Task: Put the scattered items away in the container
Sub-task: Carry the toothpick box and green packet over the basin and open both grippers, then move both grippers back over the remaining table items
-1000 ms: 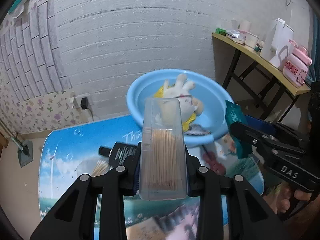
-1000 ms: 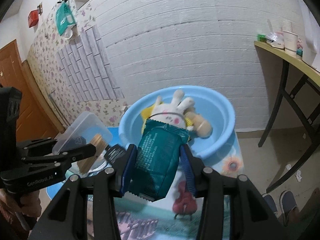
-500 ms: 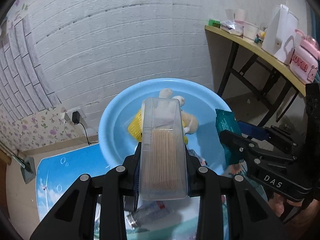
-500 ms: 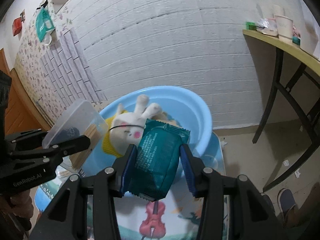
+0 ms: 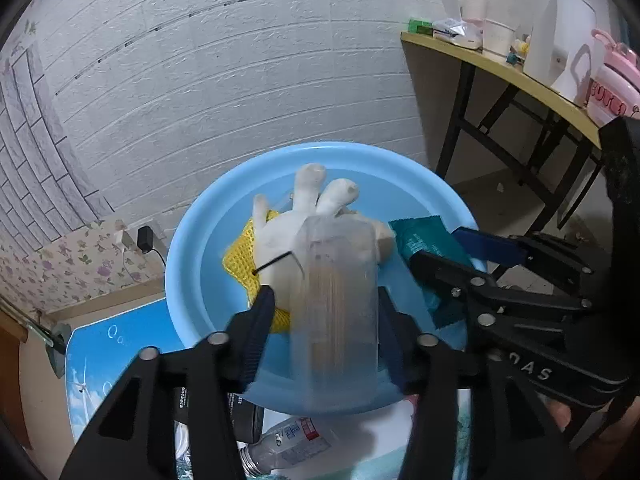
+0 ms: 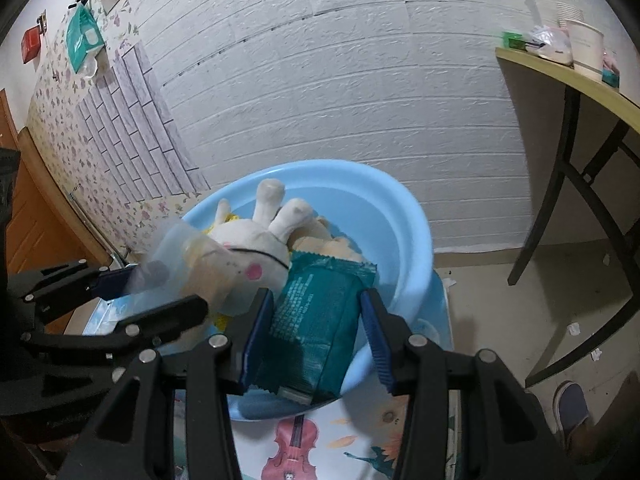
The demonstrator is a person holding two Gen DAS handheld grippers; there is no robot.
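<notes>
The left gripper (image 5: 326, 320) has its jaws parted around a blurred clear box of toothpicks (image 5: 336, 312), not visibly gripping it, above the near part of the light blue basin (image 5: 188, 264); the right gripper (image 6: 316, 320), just to its right, is clenched on a teal snack packet (image 6: 320, 312) over the basin's near rim. Inside the basin lies a white plush rabbit (image 6: 256, 256) on yellow mesh (image 5: 240, 256); a plastic bottle (image 5: 288, 446) lies on the desk near the basin.

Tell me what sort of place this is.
Probably a room in a modest home: a blue plastic basin on a low picture-printed table, floral wallpaper, and a side table crowded with cups and a kettle.
</notes>
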